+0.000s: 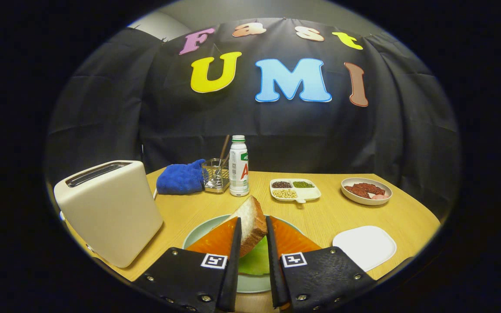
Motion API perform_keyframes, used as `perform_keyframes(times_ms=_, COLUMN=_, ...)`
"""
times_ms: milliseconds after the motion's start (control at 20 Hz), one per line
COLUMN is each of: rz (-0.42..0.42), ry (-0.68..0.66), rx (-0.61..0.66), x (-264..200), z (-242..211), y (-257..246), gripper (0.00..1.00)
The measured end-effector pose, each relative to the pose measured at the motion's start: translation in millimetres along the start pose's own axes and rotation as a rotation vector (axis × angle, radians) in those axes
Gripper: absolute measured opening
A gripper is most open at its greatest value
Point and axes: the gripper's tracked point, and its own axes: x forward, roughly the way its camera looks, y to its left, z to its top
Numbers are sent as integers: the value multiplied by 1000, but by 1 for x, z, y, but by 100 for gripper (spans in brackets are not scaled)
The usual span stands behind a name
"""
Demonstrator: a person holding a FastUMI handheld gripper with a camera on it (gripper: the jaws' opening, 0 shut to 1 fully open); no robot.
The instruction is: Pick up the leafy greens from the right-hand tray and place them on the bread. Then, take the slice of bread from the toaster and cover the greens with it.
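- Gripper [253, 226] at the bottom middle of the frame has its two fingers pinched in on a slice of bread [250, 224], which stands tilted on edge between them.
- Under the slice there's a green leaf [255, 261] lying on a pale green plate [198, 237], low in the centre of the frame. Can't tell what's under the leaf, it's hidden.
- Toaster [109, 208] sits at the lower left on the wooden table [324, 217], slots on top; can't see down into them.
- White square tray [365, 246] at the lower right, just beside the right finger.
- Further back, mid-frame: a blue cloth [181, 177], a wire basket [215, 175] with sticks in it, and a white bottle [238, 166] all in a row.
- Right of those, a divided dish [295, 190] with beans and seeds, then a round bowl [366, 190] holding something reddish.
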Motion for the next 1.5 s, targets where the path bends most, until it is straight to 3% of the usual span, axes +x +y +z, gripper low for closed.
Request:
perform_keyframes(times_ms=100, rz=-9, ry=9, rx=10, x=2, z=-2, y=-7, gripper=32)
perform_keyframes(times_ms=250, rz=-16, ry=12, rx=18, x=3, z=-2, y=-13, gripper=42)
perform_keyframes(times_ms=900, rz=-9, ry=-96, rx=21, x=-21, z=45, y=-59, gripper=42)
perform_keyframes(times_ms=1200, rz=-20, ry=-146, rx=-16, x=-34, z=66, y=-117, gripper=42)
perform_keyframes(times_ms=1300, rz=22, ry=-160, rx=-18, x=-39, z=67, y=-131, gripper=42)
perform_keyframes(times_ms=1500, rz=13, ry=-204, rx=-20, x=-51, z=69, y=-192, gripper=42)
